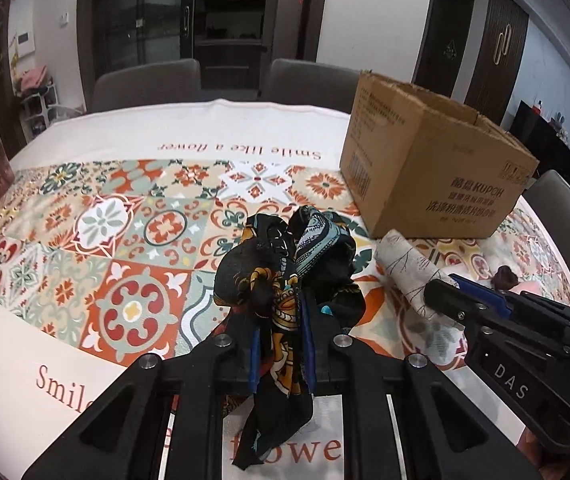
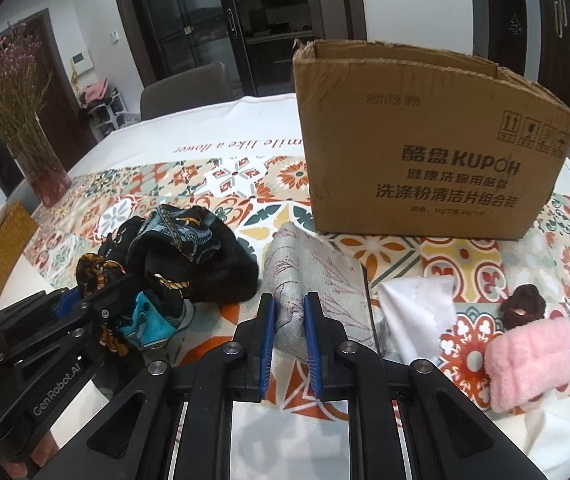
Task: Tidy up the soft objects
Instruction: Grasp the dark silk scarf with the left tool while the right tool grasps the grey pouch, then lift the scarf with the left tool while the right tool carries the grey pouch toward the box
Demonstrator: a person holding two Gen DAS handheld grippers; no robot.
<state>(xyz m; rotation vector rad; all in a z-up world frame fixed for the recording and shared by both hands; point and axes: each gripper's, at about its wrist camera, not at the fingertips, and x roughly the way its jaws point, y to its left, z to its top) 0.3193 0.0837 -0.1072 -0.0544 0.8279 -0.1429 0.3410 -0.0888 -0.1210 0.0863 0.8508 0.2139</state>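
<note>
My left gripper [image 1: 281, 300] is shut on a black patterned scarf [image 1: 285, 256], bunched on the tablecloth; it also shows in the right wrist view [image 2: 197, 256]. My right gripper [image 2: 289, 304] is shut on a grey-white printed cloth [image 2: 305, 272], which shows in the left wrist view [image 1: 409, 272] too, right of the scarf. An open cardboard box [image 2: 425, 152] stands just behind both cloths. A white cloth [image 2: 421, 308], a pink fluffy cloth [image 2: 533, 364] and a small dark brown item [image 2: 523, 306] lie to the right.
A patterned tablecloth [image 1: 125, 240] covers the round table. A vase of dried flowers [image 2: 41, 168] and a woven yellow box [image 2: 1, 248] stand at the left. Grey chairs [image 1: 149, 80] stand behind the table.
</note>
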